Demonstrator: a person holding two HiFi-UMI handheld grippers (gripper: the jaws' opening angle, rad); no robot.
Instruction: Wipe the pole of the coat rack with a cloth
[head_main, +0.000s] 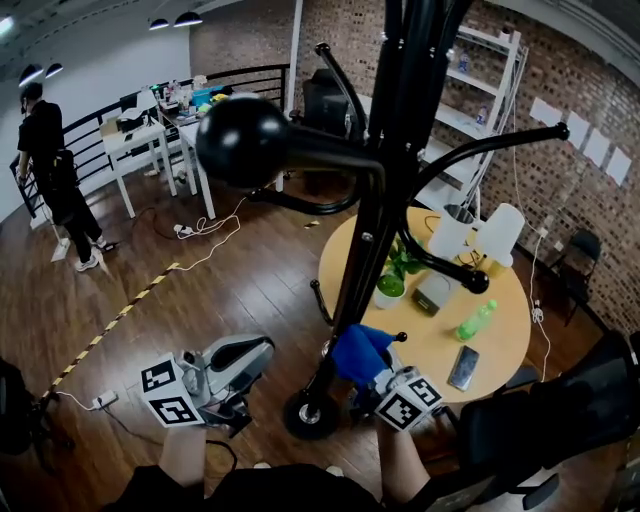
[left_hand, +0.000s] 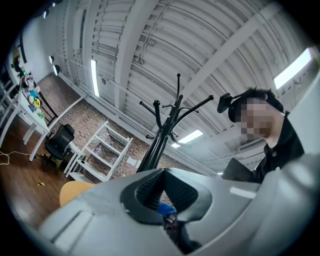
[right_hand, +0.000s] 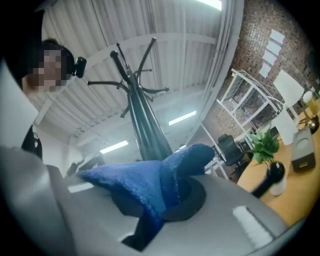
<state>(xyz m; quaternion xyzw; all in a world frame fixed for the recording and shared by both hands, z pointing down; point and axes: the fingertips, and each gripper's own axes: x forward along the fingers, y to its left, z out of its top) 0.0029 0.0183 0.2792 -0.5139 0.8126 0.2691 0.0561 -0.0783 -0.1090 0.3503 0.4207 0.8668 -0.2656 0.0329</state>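
Note:
The black coat rack pole rises from its round base on the wooden floor, and its hook arms spread close to my head. My right gripper is shut on a blue cloth, which presses against the low part of the pole just above the base. In the right gripper view the cloth bulges out of the right gripper, with the pole right behind it. My left gripper hangs left of the pole, apart from it, its jaws together and holding nothing. The left gripper view looks up past the left gripper at the rack.
A round wooden table stands right of the rack, holding a potted plant, white containers, a green bottle and a phone. A black chair is at lower right. A person stands far left near white tables.

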